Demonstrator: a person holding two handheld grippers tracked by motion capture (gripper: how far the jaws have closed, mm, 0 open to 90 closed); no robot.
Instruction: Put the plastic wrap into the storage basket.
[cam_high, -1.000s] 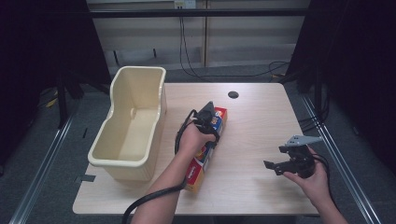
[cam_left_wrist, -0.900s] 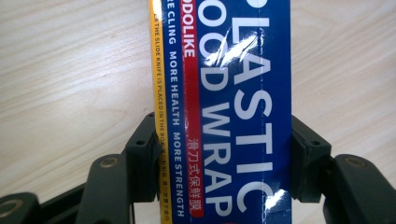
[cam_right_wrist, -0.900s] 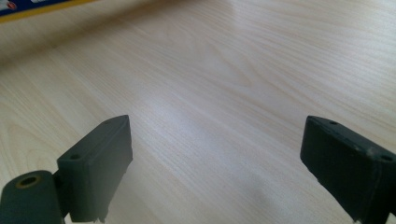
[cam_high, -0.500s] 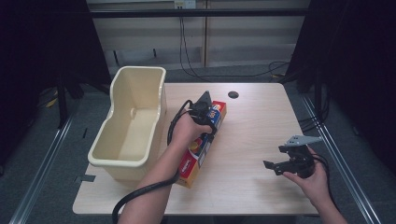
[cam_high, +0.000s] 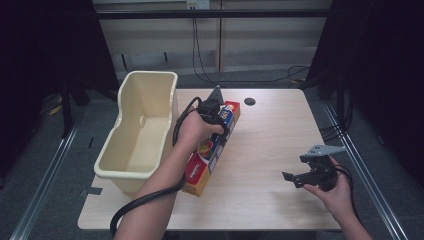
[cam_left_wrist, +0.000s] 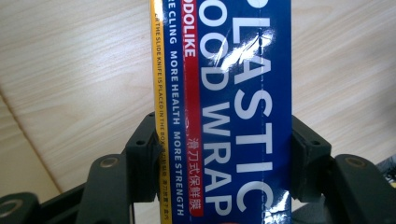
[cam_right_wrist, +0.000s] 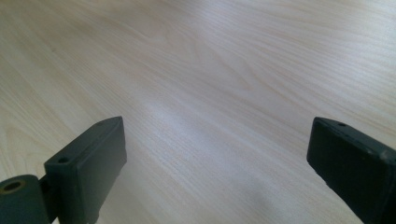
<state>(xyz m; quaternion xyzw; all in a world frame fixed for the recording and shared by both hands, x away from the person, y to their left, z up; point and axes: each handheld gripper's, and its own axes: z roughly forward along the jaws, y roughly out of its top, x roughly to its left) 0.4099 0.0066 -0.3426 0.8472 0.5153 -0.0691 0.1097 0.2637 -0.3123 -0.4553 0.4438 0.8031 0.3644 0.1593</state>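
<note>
The plastic wrap box (cam_high: 212, 150) is seen in the high view lying diagonally on the wooden table (cam_high: 270, 130), just beside the cream tub (cam_high: 137, 132). It is gripped at its far half by the left gripper (cam_high: 220, 117); the right gripper (cam_high: 302, 176) is held well apart. In the left gripper view, the box (cam_left_wrist: 233, 107) is clamped between the jaws. In the right gripper view, the jaws are spread wide over bare table (cam_right_wrist: 210, 70).

The left gripper (cam_high: 216, 111) has moved up along the plastic wrap box (cam_high: 212, 148), from near the box's middle toward its far end, beside the cream bin (cam_high: 142, 131). Its jaws now sit pressed against both long sides of the box (cam_left_wrist: 233, 112). The forearm reaches farther forward.
</note>
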